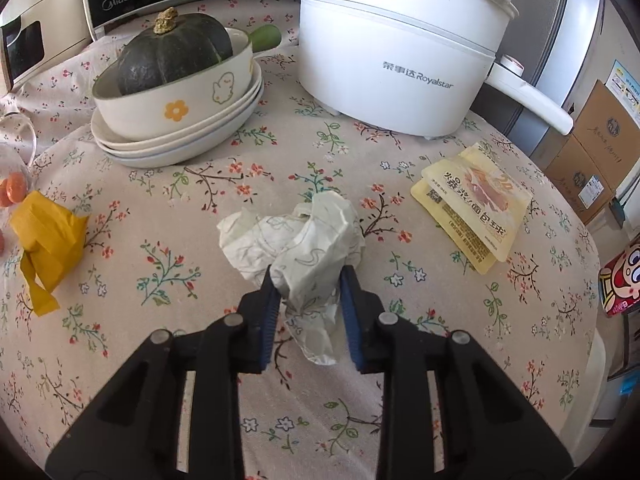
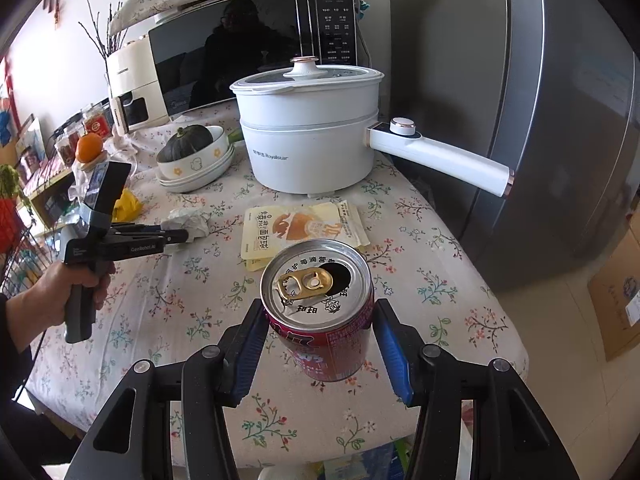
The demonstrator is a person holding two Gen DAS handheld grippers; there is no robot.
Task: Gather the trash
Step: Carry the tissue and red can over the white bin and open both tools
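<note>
- Left claw (image 1: 308, 280): pinching the crumpled tissue (image 1: 296, 240); both blue pads press its near lobe, the rest bulging forward past the fingertips. In the right wrist view the wad sits at the claw's tip, at or just above the counter (image 2: 160, 300); contact with the cloth cannot be told.
- Right claw (image 2: 320, 328): fingers set either side of the red drink can (image 2: 320, 312). The left pad touches the can wall; a small gap seems to show at the right pad, so a firm grip cannot be confirmed.
- Can: upright, opened top facing up, long axis crossing the fingers, seemingly raised off the cloth near the counter's front edge.
- Yellow snack wrapper (image 2: 300, 228): lies flat, uncollected, straight ahead of the right claw, just beyond the can; to the left claw it lies off to the right (image 1: 476, 208), near the white electric pot (image 1: 396, 48).
- Judgement: both claws are occupied; the right one is nearer the wrapper.
</note>
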